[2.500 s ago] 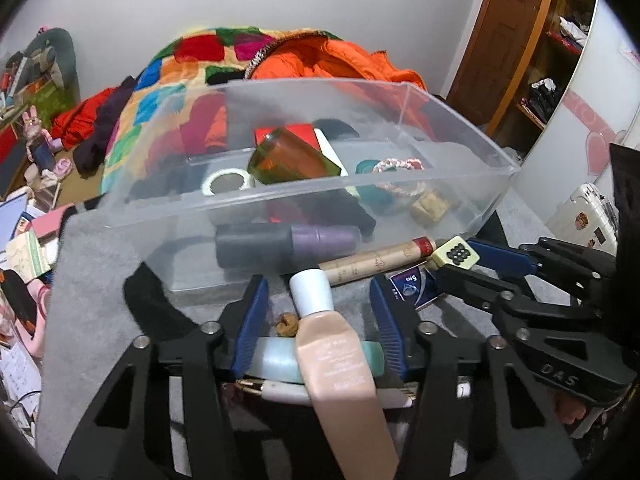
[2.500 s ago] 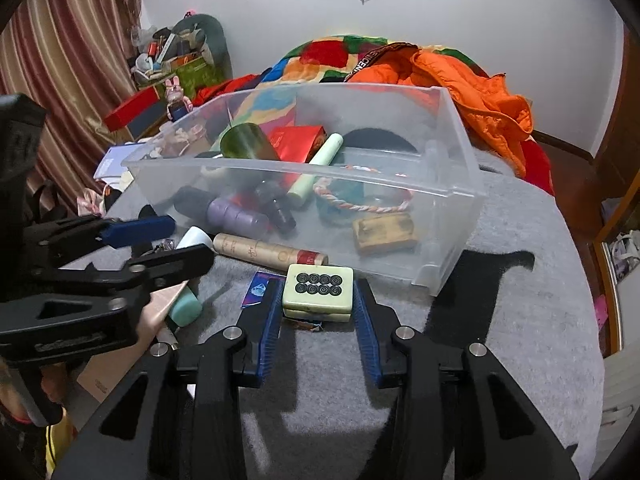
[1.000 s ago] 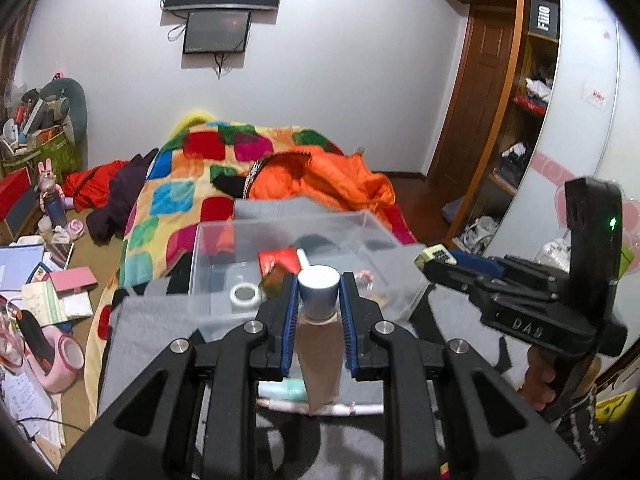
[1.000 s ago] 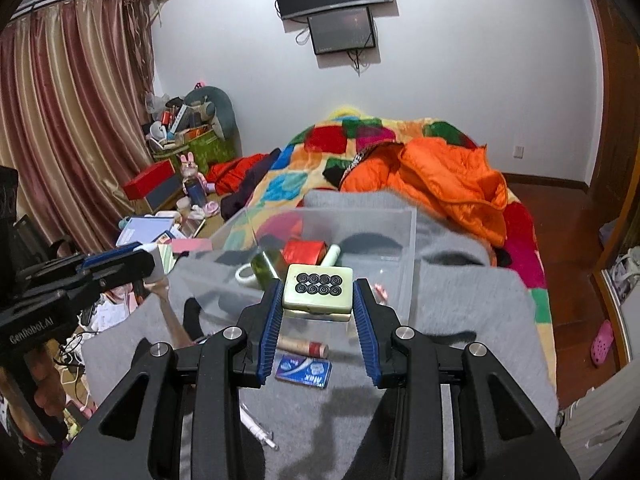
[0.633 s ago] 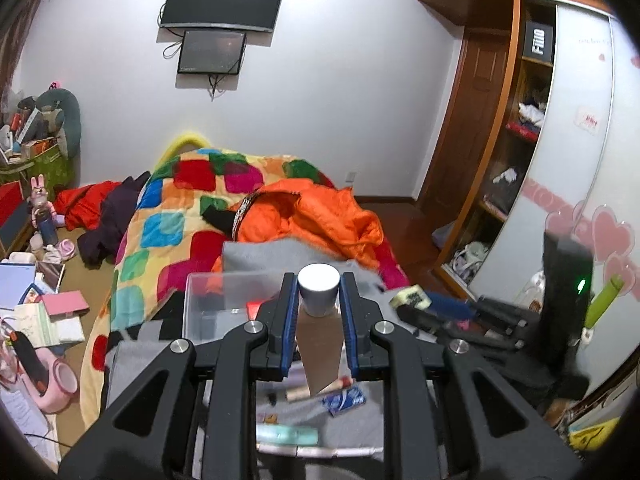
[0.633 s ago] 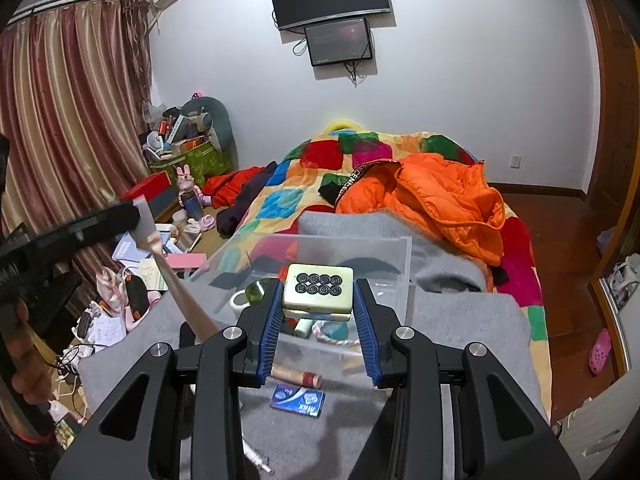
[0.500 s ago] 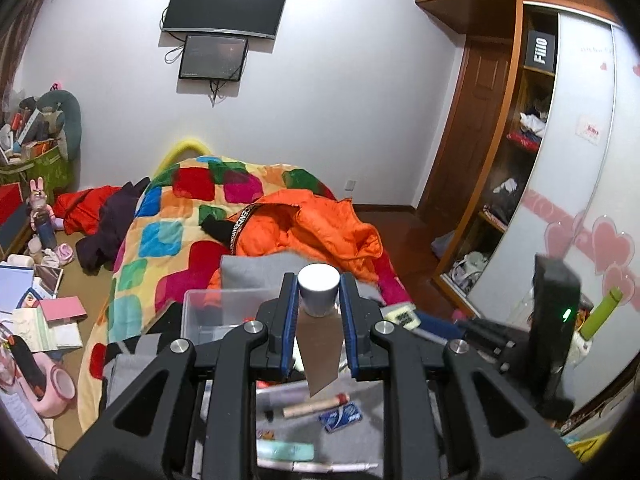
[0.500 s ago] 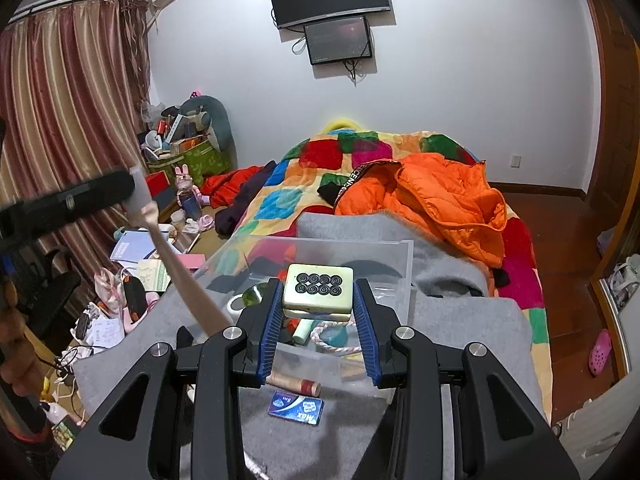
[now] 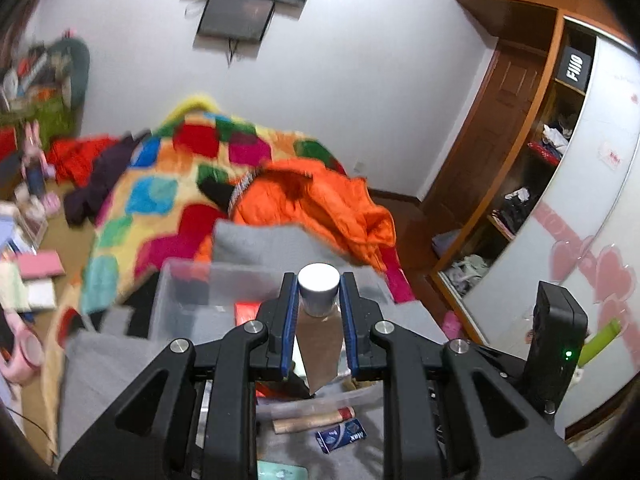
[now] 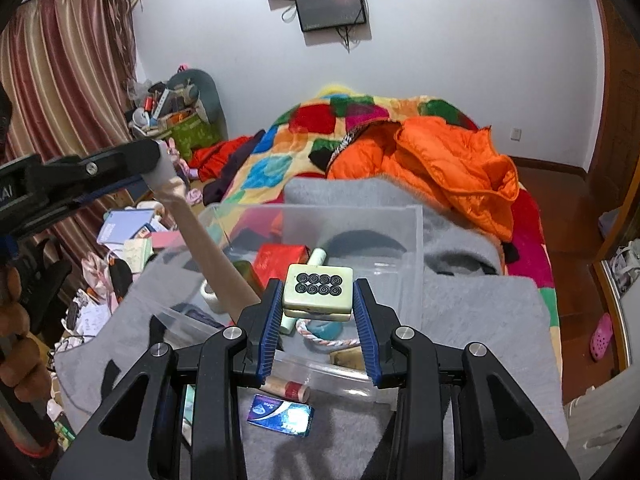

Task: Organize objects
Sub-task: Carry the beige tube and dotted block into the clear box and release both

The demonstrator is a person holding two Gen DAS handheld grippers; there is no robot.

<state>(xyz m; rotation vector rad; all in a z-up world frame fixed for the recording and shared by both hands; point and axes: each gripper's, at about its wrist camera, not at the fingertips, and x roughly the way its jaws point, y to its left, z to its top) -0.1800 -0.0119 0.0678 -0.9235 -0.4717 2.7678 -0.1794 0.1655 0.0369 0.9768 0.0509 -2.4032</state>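
Note:
My left gripper (image 9: 319, 300) is shut on the white cap of a beige cosmetic tube (image 9: 320, 340), which hangs down from it. It holds the tube high over the clear plastic bin (image 9: 188, 280). The tube also shows in the right wrist view (image 10: 212, 252), slanting over the bin's left side. My right gripper (image 10: 318, 300) is shut on a pale green mahjong tile (image 10: 318, 290) with black circles, held above the bin's (image 10: 416, 240) near wall. The bin holds a red box (image 10: 280, 258), a rope ring (image 10: 316, 334) and other small items.
On the grey cloth (image 10: 480, 312) in front of the bin lie a brown tube with a red end (image 10: 288, 390) and a blue packet (image 10: 280, 414). Behind stands a bed with a patchwork quilt (image 10: 320, 128) and an orange jacket (image 10: 440, 160). Clutter covers the floor at left.
Both grippers rose from the cloth with their objects and moved over the bin. In the last half second the left gripper shifted and tilted; the right one came closer to the bin.

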